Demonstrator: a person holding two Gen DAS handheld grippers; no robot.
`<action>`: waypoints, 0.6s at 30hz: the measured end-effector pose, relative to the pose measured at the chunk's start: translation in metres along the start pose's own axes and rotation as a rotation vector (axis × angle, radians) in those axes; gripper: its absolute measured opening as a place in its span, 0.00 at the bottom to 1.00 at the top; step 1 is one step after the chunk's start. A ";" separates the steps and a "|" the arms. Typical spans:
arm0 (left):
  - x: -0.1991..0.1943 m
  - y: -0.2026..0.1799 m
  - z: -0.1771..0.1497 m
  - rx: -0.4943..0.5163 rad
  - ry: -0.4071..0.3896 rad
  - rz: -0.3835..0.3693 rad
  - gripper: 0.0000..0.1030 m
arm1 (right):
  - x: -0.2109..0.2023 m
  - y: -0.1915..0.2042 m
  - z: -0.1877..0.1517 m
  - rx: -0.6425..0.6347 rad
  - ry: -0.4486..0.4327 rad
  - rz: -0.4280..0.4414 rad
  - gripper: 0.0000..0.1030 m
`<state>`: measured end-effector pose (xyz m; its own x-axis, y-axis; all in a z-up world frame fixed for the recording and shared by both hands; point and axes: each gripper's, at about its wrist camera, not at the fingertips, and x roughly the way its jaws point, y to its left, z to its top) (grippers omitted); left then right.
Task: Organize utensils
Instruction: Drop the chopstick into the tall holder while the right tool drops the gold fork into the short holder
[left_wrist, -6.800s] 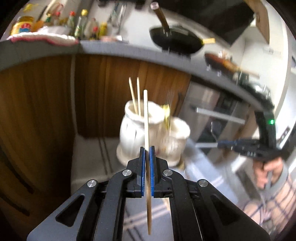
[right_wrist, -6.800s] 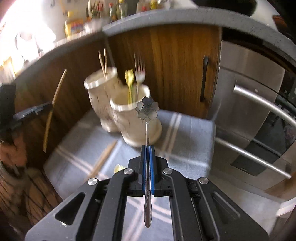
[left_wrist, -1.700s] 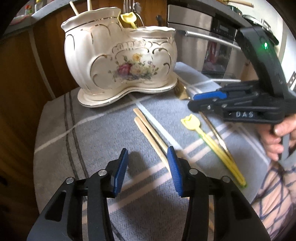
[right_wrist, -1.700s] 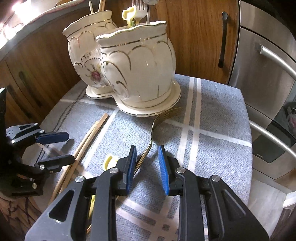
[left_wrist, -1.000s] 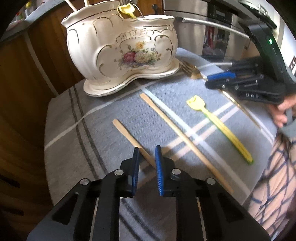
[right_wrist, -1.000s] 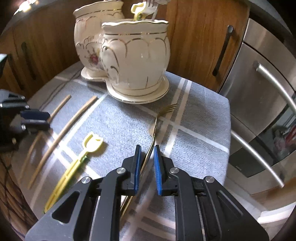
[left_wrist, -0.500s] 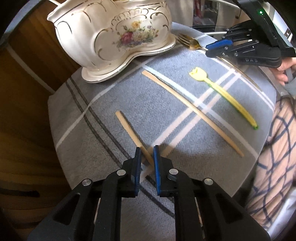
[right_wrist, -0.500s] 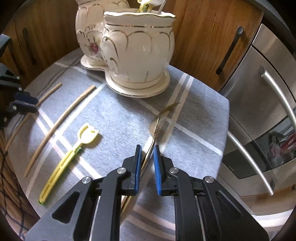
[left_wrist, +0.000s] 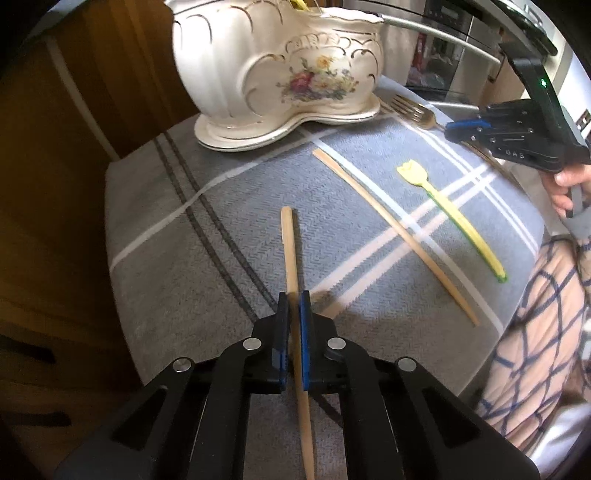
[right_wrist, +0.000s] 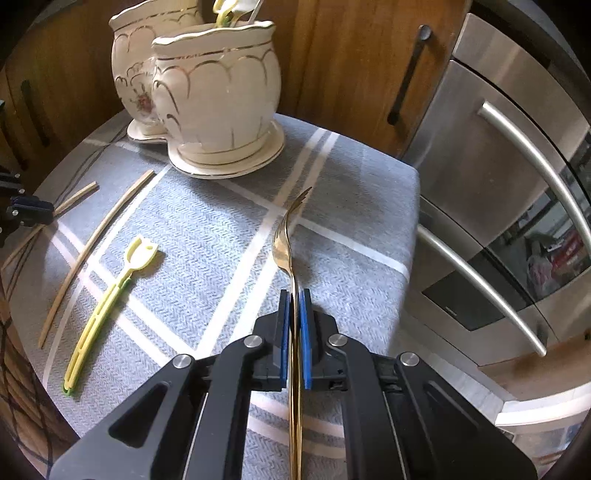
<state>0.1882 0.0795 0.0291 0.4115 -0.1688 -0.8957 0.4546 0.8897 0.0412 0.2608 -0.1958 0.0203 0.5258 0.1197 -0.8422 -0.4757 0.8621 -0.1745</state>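
My left gripper (left_wrist: 291, 301) is shut on a wooden chopstick (left_wrist: 289, 251), whose far end points toward the cream double-pot utensil holder (left_wrist: 280, 70). A second chopstick (left_wrist: 391, 232) and a yellow plastic fork (left_wrist: 454, 218) lie flat on the grey checked cloth (left_wrist: 184, 229). In the right wrist view my right gripper (right_wrist: 294, 299) is shut on the handle of a gold fork (right_wrist: 284, 240), tines toward the holder (right_wrist: 218, 99). The yellow fork (right_wrist: 110, 291) and the loose chopstick (right_wrist: 96, 240) lie to its left. Utensils stand in the holder's pots.
A wooden cabinet (right_wrist: 332, 55) stands behind the holder and a steel oven with bar handles (right_wrist: 517, 184) at the right. The cloth's edge drops off near the oven (right_wrist: 413, 221). A person's patterned sleeve (left_wrist: 535, 332) is at the right of the left wrist view.
Both pairs of jaws have closed the last bit, the left on the chopstick, the right on the gold fork. The held chopstick now points straight ahead and its front end is off the cloth.
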 end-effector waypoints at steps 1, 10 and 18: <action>-0.002 0.000 0.000 -0.002 -0.006 0.002 0.05 | -0.002 0.000 0.000 0.005 -0.008 -0.003 0.05; -0.044 0.004 -0.001 -0.066 -0.169 0.010 0.05 | -0.043 -0.017 -0.003 0.139 -0.177 0.019 0.05; -0.074 0.009 0.010 -0.150 -0.381 -0.003 0.05 | -0.077 -0.013 0.010 0.160 -0.311 -0.001 0.05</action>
<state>0.1696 0.0955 0.0999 0.6859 -0.2916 -0.6667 0.3479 0.9361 -0.0514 0.2338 -0.2110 0.0928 0.7274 0.2415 -0.6423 -0.3713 0.9257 -0.0725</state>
